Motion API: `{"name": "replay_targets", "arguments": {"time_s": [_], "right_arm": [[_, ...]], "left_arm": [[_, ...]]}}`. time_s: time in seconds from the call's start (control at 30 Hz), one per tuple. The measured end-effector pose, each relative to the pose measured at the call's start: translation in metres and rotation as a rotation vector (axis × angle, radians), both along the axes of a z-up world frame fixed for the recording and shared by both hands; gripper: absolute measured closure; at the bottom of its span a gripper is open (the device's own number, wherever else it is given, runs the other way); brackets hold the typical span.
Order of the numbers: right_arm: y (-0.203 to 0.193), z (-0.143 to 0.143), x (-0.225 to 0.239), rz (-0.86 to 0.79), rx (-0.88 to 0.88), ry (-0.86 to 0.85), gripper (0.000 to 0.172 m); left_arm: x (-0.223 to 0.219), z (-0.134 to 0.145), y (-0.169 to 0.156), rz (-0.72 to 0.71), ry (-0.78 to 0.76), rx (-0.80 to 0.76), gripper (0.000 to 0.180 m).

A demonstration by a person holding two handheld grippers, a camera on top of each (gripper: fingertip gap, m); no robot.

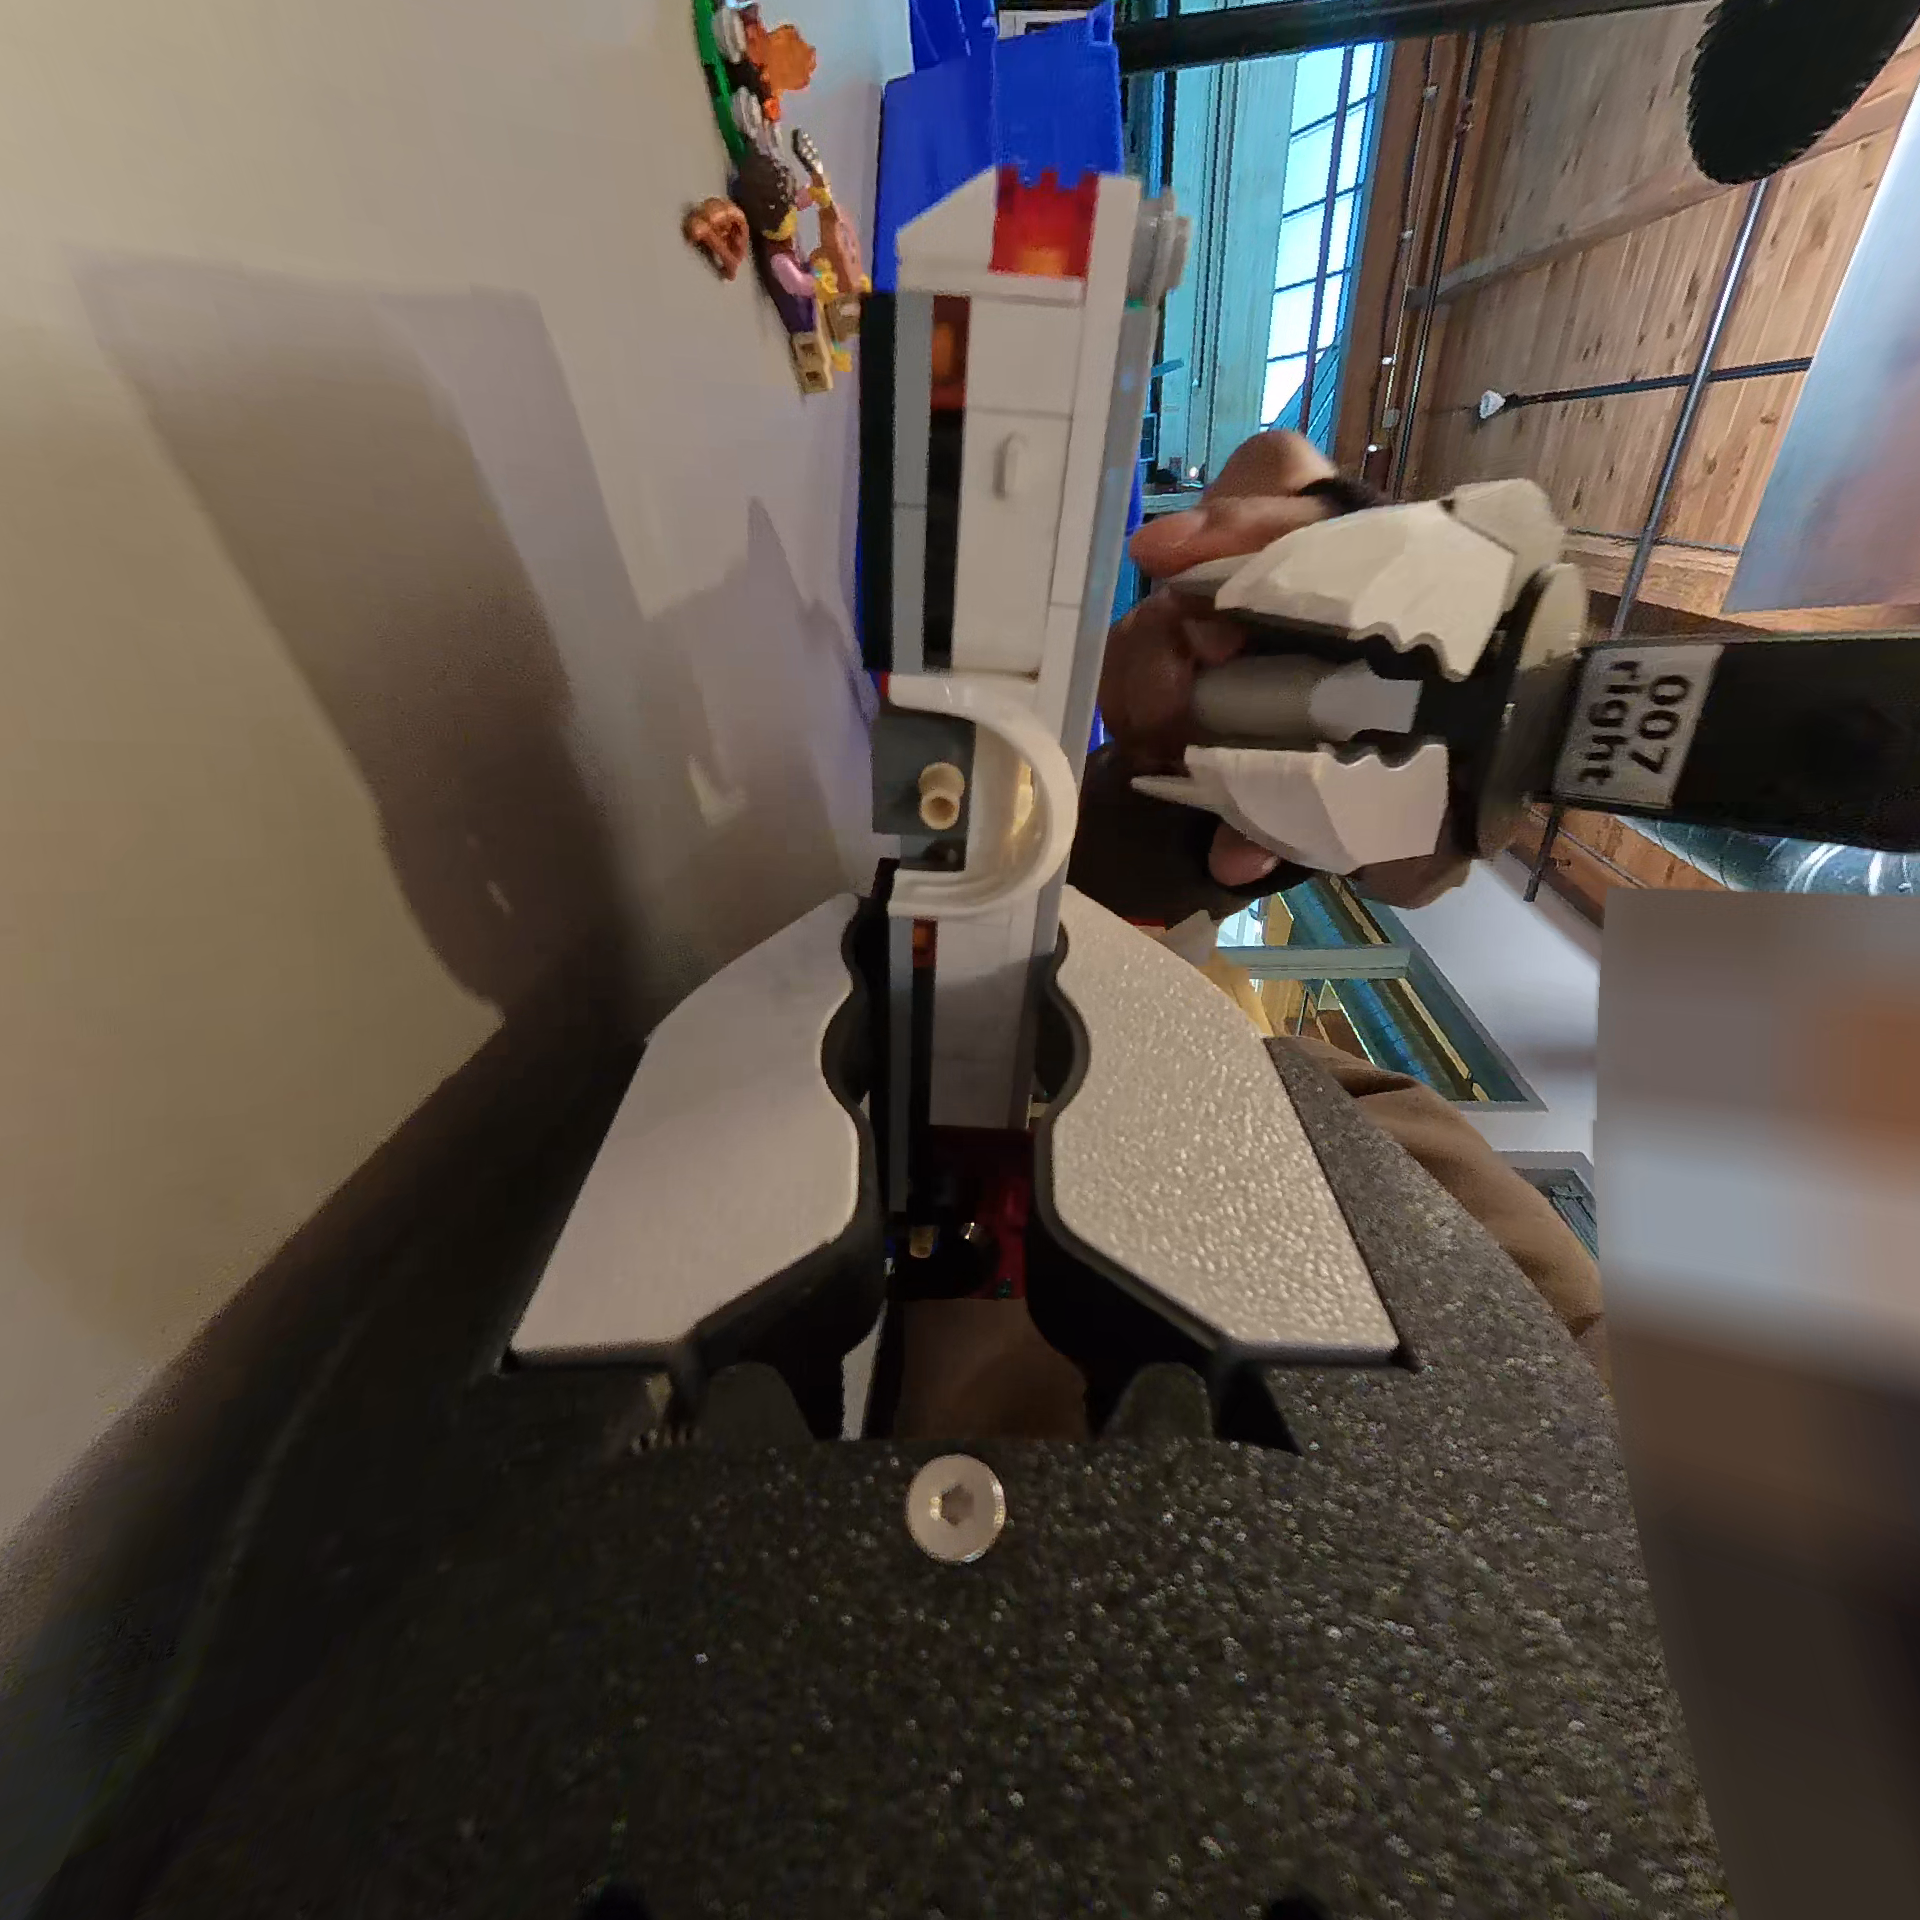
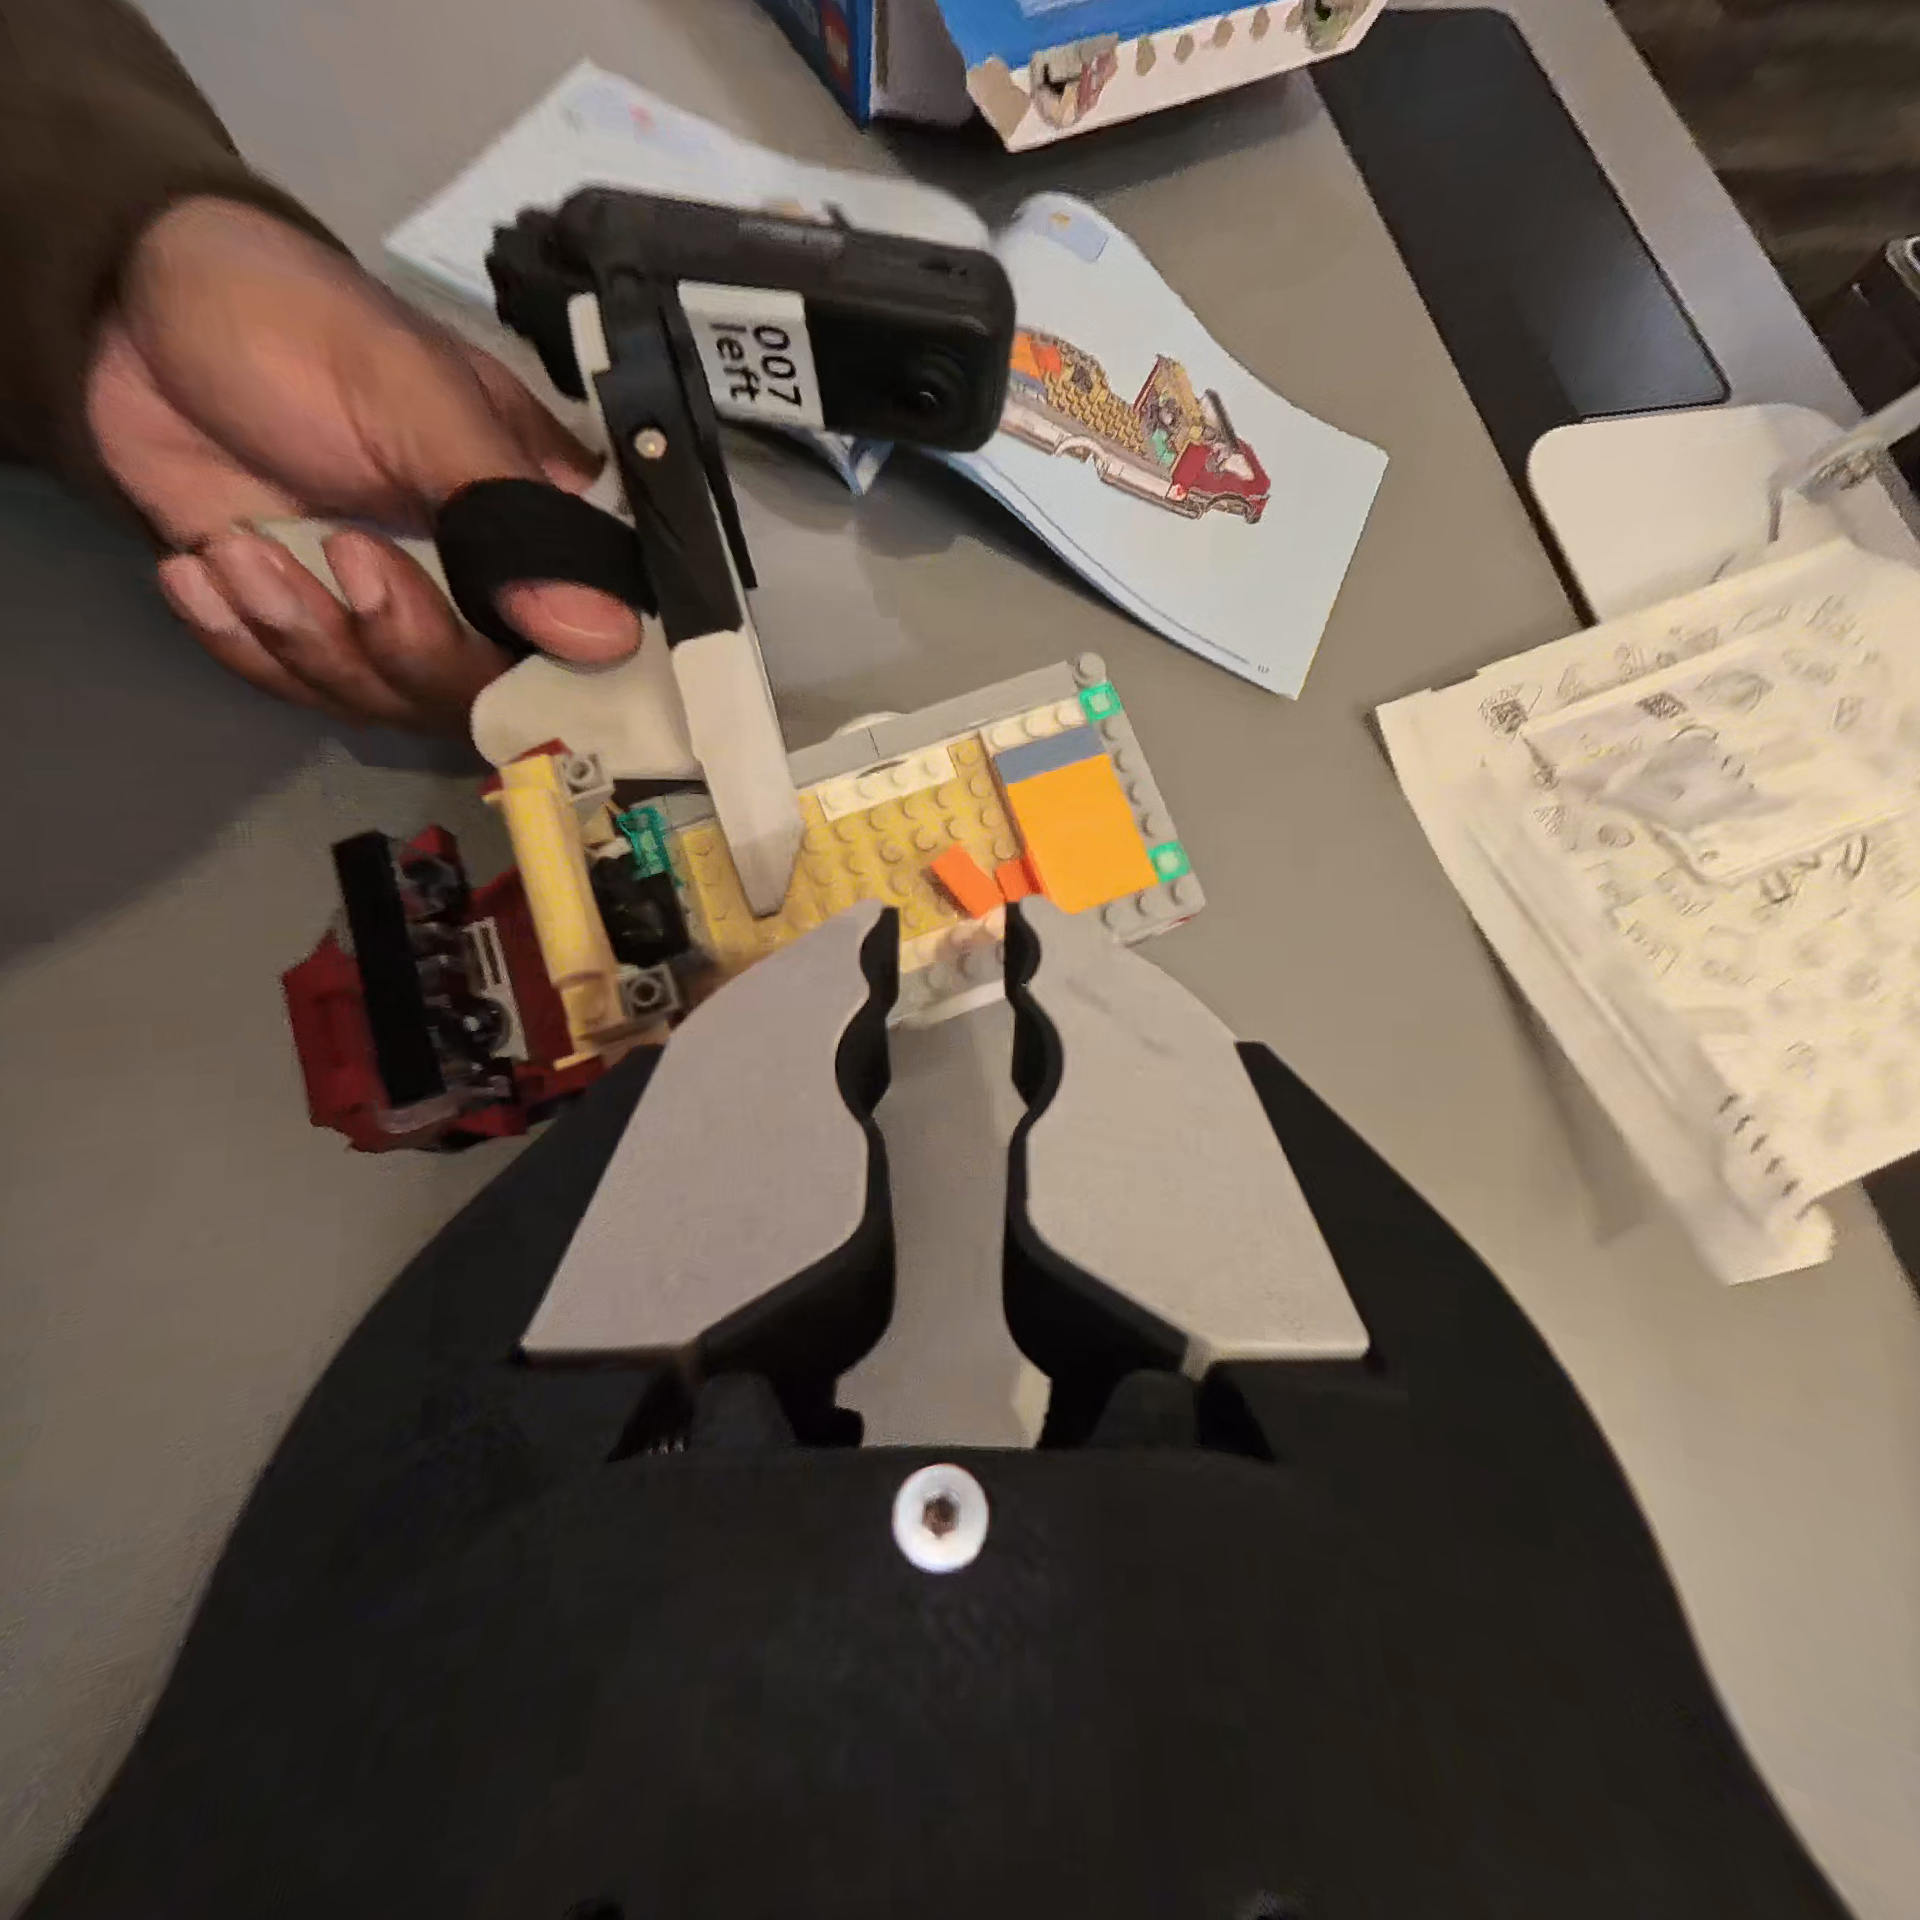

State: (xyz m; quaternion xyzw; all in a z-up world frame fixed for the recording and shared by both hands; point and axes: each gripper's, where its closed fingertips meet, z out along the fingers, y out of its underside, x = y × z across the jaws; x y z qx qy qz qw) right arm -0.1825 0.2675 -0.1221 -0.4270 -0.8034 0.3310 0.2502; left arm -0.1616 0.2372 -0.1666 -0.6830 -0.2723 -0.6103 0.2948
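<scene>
My left gripper (image 1: pixel 961 914) is shut on a brick-built vehicle (image 1: pixel 1018 499), with one pad on its black underside and the other on its top, just behind the white wheel arch (image 1: pixel 1029 790). In the right wrist view the vehicle (image 2: pixel 894 831) shows a tan studded floor, an orange tile (image 2: pixel 1081 826) and a dark red front (image 2: pixel 416 987). The left gripper's upper finger (image 2: pixel 743 769) lies across that floor. My right gripper (image 2: pixel 943 920) is open and holds nothing. Its tips hover at the vehicle's near edge, next to two small orange pieces (image 2: pixel 971 878). It also shows in the left wrist view (image 1: pixel 1158 686), beside the vehicle.
On the grey table (image 2: pixel 1351 1039) lie an open instruction booklet (image 2: pixel 1143 499), a blue box (image 2: pixel 1091 52), crumpled paper bags (image 2: pixel 1683 852) and a dark flat pad (image 2: pixel 1507 208). A minifigure (image 1: pixel 800 239) lies farther off. A person's hand (image 2: pixel 312 436) holds the left gripper.
</scene>
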Motion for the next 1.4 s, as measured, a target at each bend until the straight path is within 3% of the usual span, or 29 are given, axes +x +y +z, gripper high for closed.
{"name": "replay_targets", "arguments": {"time_s": [0.27, 0.5, 1.07, 1.4], "right_arm": [[-0.012, -0.023, -0.008, 0.152, 0.128, -0.132, 0.161], [-0.021, -0.02, 0.001, 0.247, 0.19, -0.168, 0.164], [-0.02, -0.035, 0.0, 0.26, 0.254, -0.2, 0.167], [-0.018, -0.034, -0.005, 0.176, 0.247, -0.23, 0.172]], "left_arm": [[0.008, -0.011, -0.009, -0.024, -0.027, -0.027, 0.153], [0.013, -0.009, -0.01, -0.032, -0.027, -0.018, 0.153], [0.014, -0.008, -0.011, -0.038, -0.004, -0.018, 0.153], [0.009, -0.009, -0.011, -0.027, 0.047, -0.013, 0.153]]}}
